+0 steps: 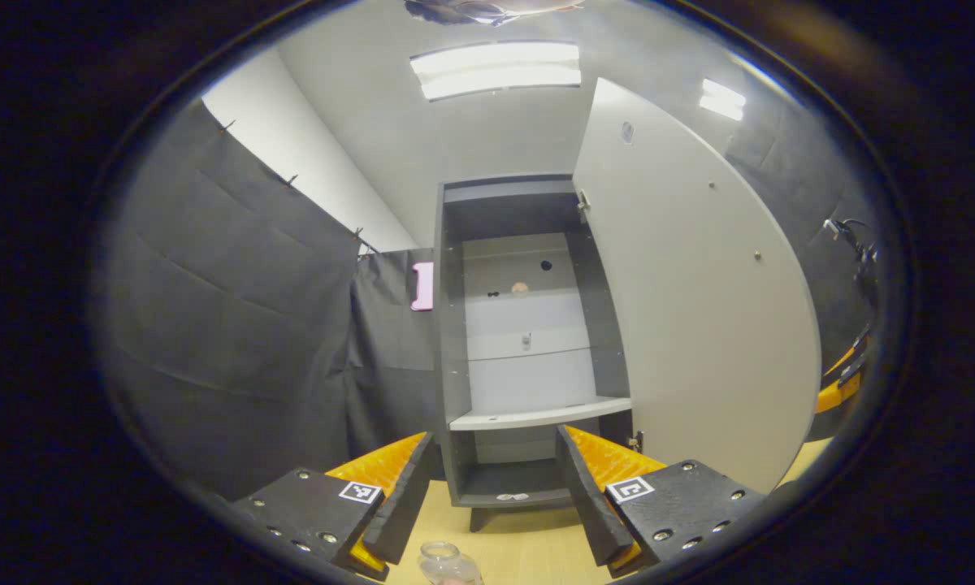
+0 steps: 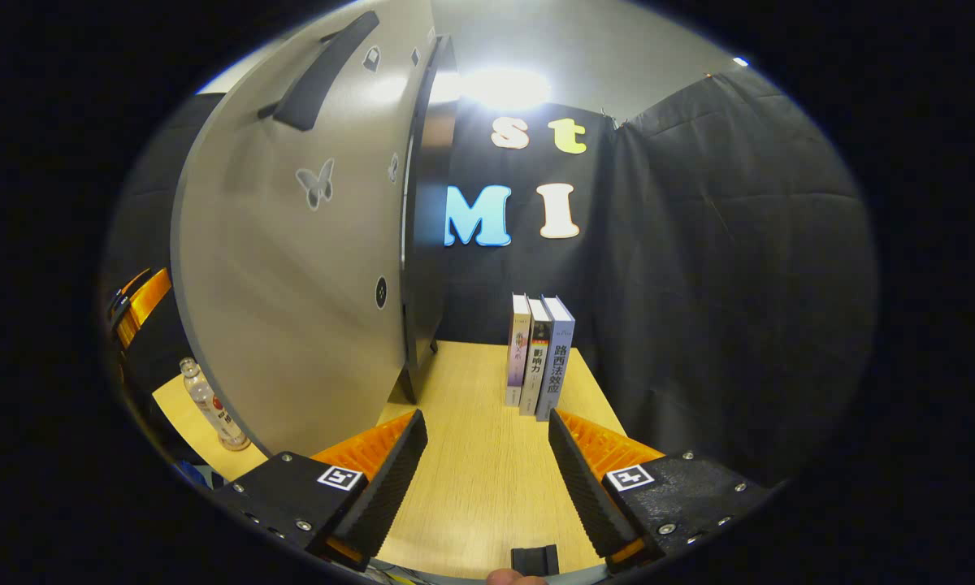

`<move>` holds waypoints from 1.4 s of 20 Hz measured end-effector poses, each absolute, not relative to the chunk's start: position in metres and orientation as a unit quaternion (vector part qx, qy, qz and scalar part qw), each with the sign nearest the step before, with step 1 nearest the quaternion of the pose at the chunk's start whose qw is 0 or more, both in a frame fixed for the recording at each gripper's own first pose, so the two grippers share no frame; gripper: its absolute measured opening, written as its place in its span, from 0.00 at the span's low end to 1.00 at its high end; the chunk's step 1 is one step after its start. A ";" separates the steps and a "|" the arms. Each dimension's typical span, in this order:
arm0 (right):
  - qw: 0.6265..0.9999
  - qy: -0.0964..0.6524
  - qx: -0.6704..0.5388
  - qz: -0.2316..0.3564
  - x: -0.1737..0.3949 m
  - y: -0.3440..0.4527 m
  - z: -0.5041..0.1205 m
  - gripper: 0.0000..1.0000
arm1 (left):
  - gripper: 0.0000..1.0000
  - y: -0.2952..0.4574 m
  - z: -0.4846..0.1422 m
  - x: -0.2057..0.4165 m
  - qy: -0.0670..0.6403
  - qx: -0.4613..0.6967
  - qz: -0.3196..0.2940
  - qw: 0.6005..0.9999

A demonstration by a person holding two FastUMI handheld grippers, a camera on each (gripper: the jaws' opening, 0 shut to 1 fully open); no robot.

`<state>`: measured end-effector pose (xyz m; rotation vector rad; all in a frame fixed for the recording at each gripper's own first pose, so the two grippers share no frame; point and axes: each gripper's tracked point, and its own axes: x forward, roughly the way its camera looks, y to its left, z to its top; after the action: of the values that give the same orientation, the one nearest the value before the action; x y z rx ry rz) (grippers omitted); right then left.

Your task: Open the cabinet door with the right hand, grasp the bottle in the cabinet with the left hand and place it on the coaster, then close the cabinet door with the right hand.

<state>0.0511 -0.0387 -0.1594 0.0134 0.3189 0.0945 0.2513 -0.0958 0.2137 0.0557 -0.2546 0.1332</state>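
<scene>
From the left gripper view I have the cabinet point(image 1: 528, 341) straight ahead with its door point(image 1: 699, 301) swung wide to the right. The inside looks bare to me: a pale shelf point(image 1: 540, 417) across the middle and a dark floor compartment below it. My left gripper point(image 1: 496, 496) has its fingers well apart with nothing between them. Just below them, at the very bottom of the view, sits the clear neck of the bottle point(image 1: 447, 562), standing on the tabletop point(image 1: 528, 540) in front of the cabinet. I cannot make out from here whether a coaster lies under it; the edge of the lens cuts it off.

In the right gripper view the door point(image 2: 292, 268) fills the left side, seen from its outer face, with a dark handle point(image 2: 321, 73) near the top and a small butterfly mark point(image 2: 317, 183) below it. My right gripper point(image 2: 483, 479) is also spread open, empty, and stands apart from the door, pointing along the tabletop point(image 2: 471, 455) toward three upright books point(image 2: 539, 357) against the cloth wall. At the far left of this view, past the door's lower edge, I see the bottle point(image 2: 211, 406) upright on the tabletop, with the orange of the left gripper point(image 2: 140, 305) above it.
</scene>
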 end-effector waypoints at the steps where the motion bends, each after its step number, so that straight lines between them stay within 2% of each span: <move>1: 0.988 0.148 0.018 0.044 0.051 -0.039 -0.148 0.93 | 0.86 -0.102 0.222 0.249 -0.122 0.023 0.059 0.991; 2: 0.990 0.136 0.029 0.039 0.052 -0.042 -0.134 0.93 | 0.83 -0.108 0.229 0.247 -0.116 0.015 0.055 0.992; 3: 0.991 0.126 0.038 0.031 0.061 -0.042 -0.120 0.93 | 0.94 -0.109 0.238 0.244 -0.110 0.011 0.059 0.992; 5: 0.993 0.099 0.060 0.015 0.077 -0.054 -0.090 0.93 | 0.88 -0.111 0.260 0.234 -0.112 0.004 0.066 0.992; 6: 0.994 0.084 0.072 0.009 0.081 -0.060 -0.071 0.93 | 0.94 -0.119 0.268 0.229 -0.112 -0.011 0.048 0.992; 7: 0.994 0.069 0.084 0.006 0.084 -0.062 -0.055 0.93 | 0.88 -0.125 0.274 0.227 -0.109 -0.029 0.033 0.993; 9: 0.994 0.042 0.102 0.013 0.088 -0.060 -0.022 0.93 | 0.88 -0.125 0.274 0.226 -0.074 -0.046 0.031 0.996; 12: 0.992 0.007 0.119 0.028 0.089 -0.053 0.015 0.91 | 0.93 -0.120 0.284 0.220 -0.041 -0.037 0.052 0.997; 17: 0.987 -0.008 0.149 0.055 0.090 -0.032 0.040 0.90 | 0.84 -0.097 0.310 0.197 -0.024 -0.014 0.109 0.994; 18: 0.987 -0.001 0.149 0.063 0.092 -0.025 0.040 0.90 | 0.88 -0.092 0.311 0.192 -0.018 -0.010 0.121 0.992; 19: 0.987 0.009 0.143 0.067 0.093 -0.020 0.037 0.90 | 0.93 -0.091 0.313 0.190 -0.018 -0.013 0.122 0.992; 20: 0.988 0.015 0.140 0.069 0.091 -0.016 0.036 0.90 | 0.89 -0.096 0.311 0.197 -0.018 -0.019 0.117 0.993; 22: 0.988 0.012 0.137 0.068 0.088 -0.009 0.042 0.90 | 0.92 -0.094 0.311 0.198 -0.019 -0.019 0.114 0.993; 24: 0.990 0.009 0.132 0.058 0.086 -0.009 0.042 0.90 | 0.88 -0.093 0.310 0.199 -0.016 -0.011 0.111 0.994; 28: 0.986 0.020 0.154 0.062 0.081 0.007 0.037 0.89 | 0.88 -0.089 0.315 0.203 -0.022 -0.005 0.100 0.995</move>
<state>0.0813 0.0068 0.0371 0.3104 0.0400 0.1241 0.2029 -0.0893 0.3150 -0.0099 -0.0439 0.2013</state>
